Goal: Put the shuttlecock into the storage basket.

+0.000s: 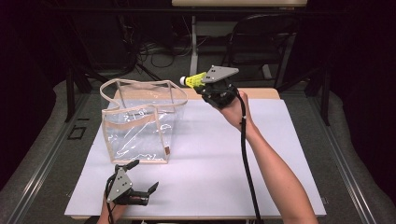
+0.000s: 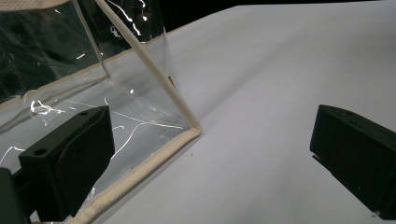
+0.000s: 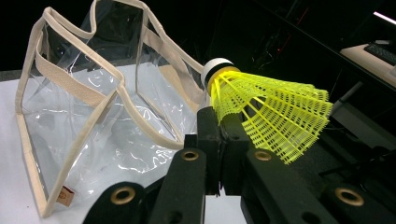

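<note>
A clear plastic bag (image 1: 140, 121) with beige trim stands open on the white table (image 1: 224, 158). My right gripper (image 1: 201, 85) is raised just right of the bag's top rim and is shut on a yellow shuttlecock (image 1: 192, 80) whose white cork points toward the bag. In the right gripper view the shuttlecock (image 3: 261, 112) is pinched by its skirt, with the bag (image 3: 93, 121) beyond it. My left gripper (image 1: 142, 176) rests low near the table's front edge, open, just below the bag's front bottom corner (image 2: 194, 130). Nothing sits between its jaws.
A dark chair (image 1: 261, 42) and cables lie on the floor behind the table. The white table surface stretches wide to the right of the bag. Grey padding borders the table on both sides.
</note>
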Available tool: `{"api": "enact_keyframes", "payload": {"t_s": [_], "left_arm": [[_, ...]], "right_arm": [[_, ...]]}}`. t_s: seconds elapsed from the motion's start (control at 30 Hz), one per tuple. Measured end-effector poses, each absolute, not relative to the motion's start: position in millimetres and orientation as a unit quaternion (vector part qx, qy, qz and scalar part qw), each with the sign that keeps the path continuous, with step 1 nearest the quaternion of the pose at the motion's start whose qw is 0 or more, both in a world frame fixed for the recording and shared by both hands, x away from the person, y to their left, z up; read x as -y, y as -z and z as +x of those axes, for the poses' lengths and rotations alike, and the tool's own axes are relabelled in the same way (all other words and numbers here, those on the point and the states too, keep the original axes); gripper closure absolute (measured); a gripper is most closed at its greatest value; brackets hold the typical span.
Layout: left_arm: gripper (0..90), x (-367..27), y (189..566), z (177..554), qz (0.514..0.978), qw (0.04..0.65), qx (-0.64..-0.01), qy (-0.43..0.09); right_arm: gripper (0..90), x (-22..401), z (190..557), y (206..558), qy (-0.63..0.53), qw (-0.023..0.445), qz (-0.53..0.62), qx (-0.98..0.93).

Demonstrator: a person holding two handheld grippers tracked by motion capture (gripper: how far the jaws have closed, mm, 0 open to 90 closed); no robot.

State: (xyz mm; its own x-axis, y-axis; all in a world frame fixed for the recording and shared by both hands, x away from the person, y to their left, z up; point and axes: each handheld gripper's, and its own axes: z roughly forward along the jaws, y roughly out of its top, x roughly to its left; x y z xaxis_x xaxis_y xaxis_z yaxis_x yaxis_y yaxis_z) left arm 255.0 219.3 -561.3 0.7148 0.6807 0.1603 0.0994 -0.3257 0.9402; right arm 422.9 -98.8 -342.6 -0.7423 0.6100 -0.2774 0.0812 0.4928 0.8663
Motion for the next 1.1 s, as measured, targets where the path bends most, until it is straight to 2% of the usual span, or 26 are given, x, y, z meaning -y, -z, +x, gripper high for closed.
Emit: {"api": "enact_keyframes", "payload": {"t_s": [1.1], "left_arm": [[0.0,-220,561,254,0.765,0.522,-0.254,-0.279]], "right_arm": [[89.3,75,426,341,-0.453,0.283,0.194,-0.823]]}}
